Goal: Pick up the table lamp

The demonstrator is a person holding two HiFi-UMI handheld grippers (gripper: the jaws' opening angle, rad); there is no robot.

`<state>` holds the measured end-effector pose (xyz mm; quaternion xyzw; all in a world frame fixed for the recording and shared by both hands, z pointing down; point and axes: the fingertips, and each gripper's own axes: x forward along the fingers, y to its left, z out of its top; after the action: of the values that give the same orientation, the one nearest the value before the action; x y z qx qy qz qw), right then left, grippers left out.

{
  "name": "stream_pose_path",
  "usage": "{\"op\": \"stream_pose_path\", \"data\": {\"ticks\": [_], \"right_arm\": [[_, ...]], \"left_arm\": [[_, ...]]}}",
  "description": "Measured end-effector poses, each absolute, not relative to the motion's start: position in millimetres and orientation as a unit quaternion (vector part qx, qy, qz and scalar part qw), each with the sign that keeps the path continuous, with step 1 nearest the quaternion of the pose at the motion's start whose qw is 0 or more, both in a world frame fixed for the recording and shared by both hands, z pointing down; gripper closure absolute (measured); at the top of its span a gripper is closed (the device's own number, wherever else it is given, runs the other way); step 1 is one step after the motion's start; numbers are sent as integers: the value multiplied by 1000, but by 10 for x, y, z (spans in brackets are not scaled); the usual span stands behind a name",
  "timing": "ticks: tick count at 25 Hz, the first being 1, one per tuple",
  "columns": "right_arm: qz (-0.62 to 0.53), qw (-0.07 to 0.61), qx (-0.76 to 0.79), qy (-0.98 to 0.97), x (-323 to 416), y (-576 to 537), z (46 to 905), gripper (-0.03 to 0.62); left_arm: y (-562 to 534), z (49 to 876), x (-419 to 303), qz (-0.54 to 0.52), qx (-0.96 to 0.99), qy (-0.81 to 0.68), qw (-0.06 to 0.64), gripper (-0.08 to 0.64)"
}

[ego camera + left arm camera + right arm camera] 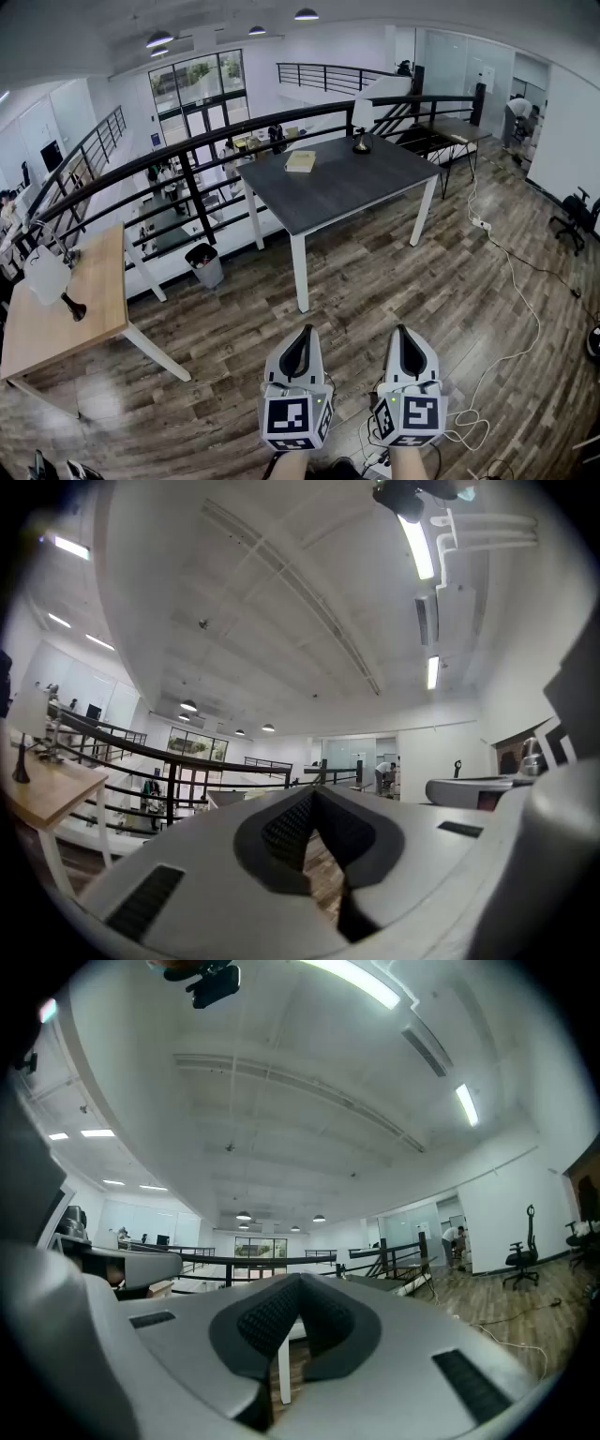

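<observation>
The table lamp [49, 278] has a white shade and a black foot and stands on the light wooden table [98, 281] at the far left. In the left gripper view the lamp [26, 726] shows at the left edge. My left gripper [304, 330] and right gripper [404, 329] are side by side near the bottom of the head view, held level over the wood floor, far from the lamp. Both are shut with nothing between the jaws. The left gripper [314, 791] and right gripper [300, 1279] each show closed black pads in their own views.
A dark grey table [366, 187] with white legs stands ahead and carries a book [300, 161] and a small dark object [360, 142]. A black railing [187, 155] runs behind it, with a waste bin [205, 264] below. A white cable [516, 309] lies at the right, near an office chair [574, 220].
</observation>
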<state>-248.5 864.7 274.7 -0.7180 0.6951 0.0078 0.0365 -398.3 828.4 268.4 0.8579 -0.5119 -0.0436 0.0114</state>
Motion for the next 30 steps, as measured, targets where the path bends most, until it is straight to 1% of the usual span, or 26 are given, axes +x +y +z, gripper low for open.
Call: {"op": "stream_pose_path", "data": {"ticks": [18, 30], "right_arm": [[-11, 50, -712, 700, -2214, 8620, 2789, 600], [-9, 39, -707, 706, -1854, 8590, 2846, 600]], "left_arm": [[8251, 2706, -3701, -40, 860, -508, 15, 540], [8263, 2748, -3332, -35, 857, -514, 15, 540]]}}
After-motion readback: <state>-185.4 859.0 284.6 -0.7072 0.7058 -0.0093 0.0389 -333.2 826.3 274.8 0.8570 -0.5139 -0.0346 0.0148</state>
